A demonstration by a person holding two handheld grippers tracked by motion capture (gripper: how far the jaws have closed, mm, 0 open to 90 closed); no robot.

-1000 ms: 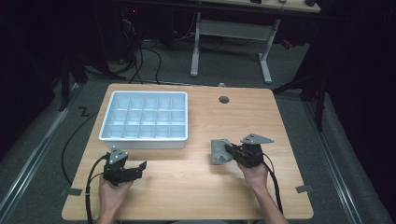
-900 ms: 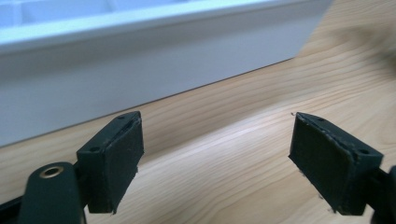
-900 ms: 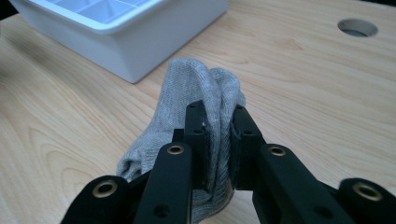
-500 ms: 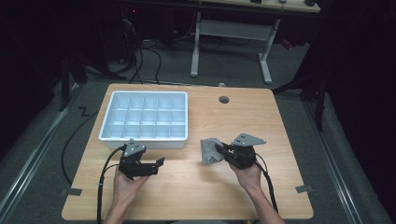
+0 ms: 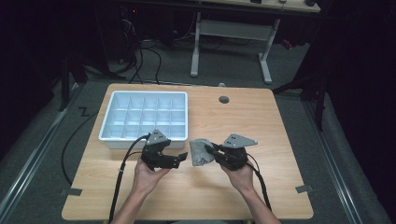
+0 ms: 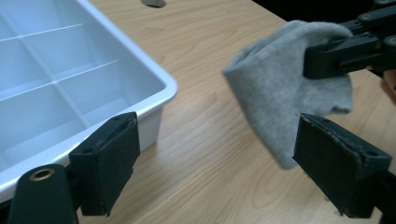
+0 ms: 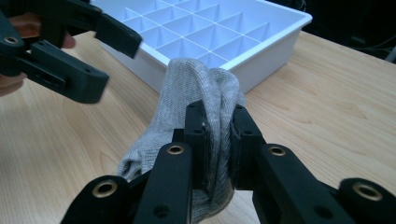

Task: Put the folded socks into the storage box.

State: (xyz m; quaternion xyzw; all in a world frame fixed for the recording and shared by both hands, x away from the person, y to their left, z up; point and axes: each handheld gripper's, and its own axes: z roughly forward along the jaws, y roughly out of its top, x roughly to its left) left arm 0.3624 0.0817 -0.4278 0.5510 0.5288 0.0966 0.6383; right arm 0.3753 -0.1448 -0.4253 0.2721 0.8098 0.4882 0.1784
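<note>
A grey knitted sock (image 5: 200, 152) hangs bunched above the wooden table (image 5: 261, 121), near its middle front. My right gripper (image 5: 211, 149) is shut on the sock (image 7: 196, 93), the fabric pinched between both jaws. In the left gripper view the sock (image 6: 285, 88) sits just ahead of my left gripper (image 6: 233, 163), which stands open with its jaws wide apart. From the high view my left gripper (image 5: 183, 157) points right, a short gap from the sock, nothing between its fingers.
A white compartment tray (image 5: 119, 100) with several empty cells lies at the table's left rear, its front wall just behind my left gripper. A round cable hole (image 5: 224, 99) sits at the back centre. Cables trail from both grippers toward the table's front edge.
My left gripper has travelled right from the table's left front toward the sock, jaws staying open. The right gripper carried the sock a little leftward to meet it.
</note>
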